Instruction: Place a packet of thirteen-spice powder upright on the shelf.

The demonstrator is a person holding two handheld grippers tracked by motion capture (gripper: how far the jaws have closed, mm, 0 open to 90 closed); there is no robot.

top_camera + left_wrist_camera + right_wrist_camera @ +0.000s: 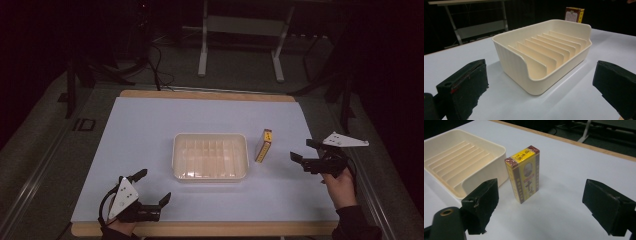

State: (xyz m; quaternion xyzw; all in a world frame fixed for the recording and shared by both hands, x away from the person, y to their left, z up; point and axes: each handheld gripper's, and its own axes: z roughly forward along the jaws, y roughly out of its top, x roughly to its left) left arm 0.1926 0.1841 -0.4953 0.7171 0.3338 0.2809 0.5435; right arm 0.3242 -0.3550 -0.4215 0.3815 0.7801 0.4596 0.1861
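Observation:
A cream slotted tray (210, 171) (511, 60) (499, 162) sits mid-table with nothing in it. A small yellow-and-maroon box (263, 145) (524, 175) (573, 14) stands upright just right of the tray. My right gripper (303, 151) (544, 207) hovers right of the box, open, jaws wide and pointing at it with a gap between. My left gripper (152, 186) (539, 85) rests near the front left of the table, open, aimed at the tray's corner, nothing between its jaws.
A pale blue mat (150, 125) covers the wooden table (210, 229). Beyond the far edge stand metal table legs (202, 50) and cables on a dark floor.

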